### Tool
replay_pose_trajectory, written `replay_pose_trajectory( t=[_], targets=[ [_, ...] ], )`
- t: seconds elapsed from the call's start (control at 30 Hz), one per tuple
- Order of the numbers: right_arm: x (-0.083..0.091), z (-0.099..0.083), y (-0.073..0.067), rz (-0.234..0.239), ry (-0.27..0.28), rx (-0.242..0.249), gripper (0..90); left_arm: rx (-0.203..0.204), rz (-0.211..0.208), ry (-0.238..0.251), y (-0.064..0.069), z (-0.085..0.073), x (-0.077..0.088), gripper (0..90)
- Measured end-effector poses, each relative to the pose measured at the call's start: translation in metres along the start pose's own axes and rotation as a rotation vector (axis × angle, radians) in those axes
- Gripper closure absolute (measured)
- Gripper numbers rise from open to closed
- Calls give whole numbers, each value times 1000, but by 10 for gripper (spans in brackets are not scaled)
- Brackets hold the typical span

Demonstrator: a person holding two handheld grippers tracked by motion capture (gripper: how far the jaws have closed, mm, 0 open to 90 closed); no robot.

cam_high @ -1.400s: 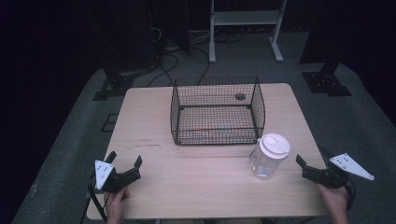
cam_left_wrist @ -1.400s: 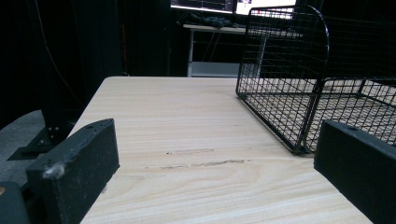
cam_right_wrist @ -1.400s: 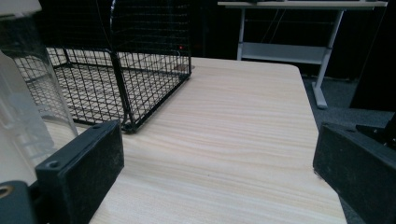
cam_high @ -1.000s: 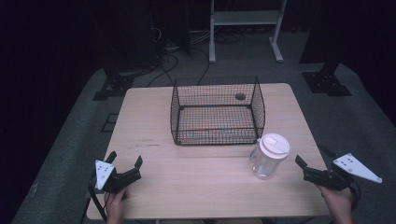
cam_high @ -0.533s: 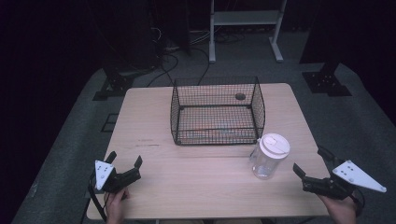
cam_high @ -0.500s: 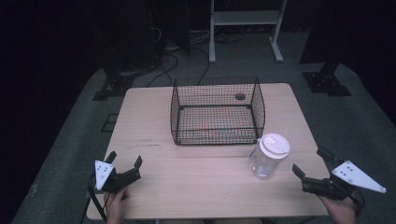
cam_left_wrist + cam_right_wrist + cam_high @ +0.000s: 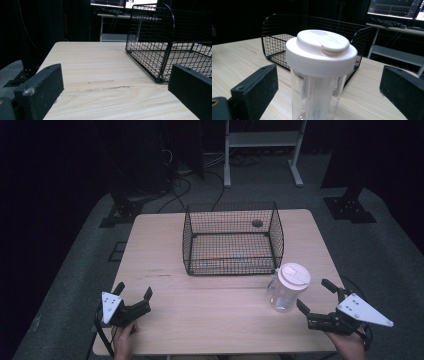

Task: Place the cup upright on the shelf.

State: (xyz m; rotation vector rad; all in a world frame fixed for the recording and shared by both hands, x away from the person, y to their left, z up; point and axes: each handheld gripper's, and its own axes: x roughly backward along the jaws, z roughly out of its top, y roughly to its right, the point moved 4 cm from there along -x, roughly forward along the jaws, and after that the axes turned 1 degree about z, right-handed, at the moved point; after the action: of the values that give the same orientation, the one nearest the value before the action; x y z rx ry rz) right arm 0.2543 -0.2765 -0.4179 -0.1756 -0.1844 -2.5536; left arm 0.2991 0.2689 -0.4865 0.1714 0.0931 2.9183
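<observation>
A clear plastic jar with a white lid [image 7: 287, 287] stands upright on the wooden table [image 7: 165, 245], just in front of the right corner of a black wire basket [image 7: 231, 239]. My right gripper [image 7: 316, 296] sits open at the table's front right, its jaws pointed at the jar and a short way from it. In the right gripper view the jar [image 7: 320, 72] rises between the two black jaws. At the front left, my left gripper [image 7: 134, 290] rests open and holds nothing; its view looks along the table [image 7: 100, 67] toward the basket [image 7: 160, 47].
A small dark round object [image 7: 257, 223] lies on the table behind the basket. Stands, cables and a white frame [image 7: 262, 142] occupy the dark floor beyond the far edge. The table's right edge runs close beside my right gripper.
My right gripper has drifted slightly toward the near edge and swung its jaws toward the jar. The left gripper, jar and basket have stayed put.
</observation>
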Motion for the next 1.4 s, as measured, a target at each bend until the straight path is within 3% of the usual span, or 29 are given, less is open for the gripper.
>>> replay_pose_trajectory(
  t=[0.8, 1.07, 1.4],
  targets=[
    [-49, 10, -6, -6, -11, 26, 13, 1, -2, 2, -1, 0, 0, 0],
    [-53, 10, -5, 13, -7, 29, 37, 2, -2, 1, -1, 0, 0, 0],
    [-54, 11, -6, 4, -16, 41, 39, 1, -2, 2, -1, 0, 0, 0]
  ],
)
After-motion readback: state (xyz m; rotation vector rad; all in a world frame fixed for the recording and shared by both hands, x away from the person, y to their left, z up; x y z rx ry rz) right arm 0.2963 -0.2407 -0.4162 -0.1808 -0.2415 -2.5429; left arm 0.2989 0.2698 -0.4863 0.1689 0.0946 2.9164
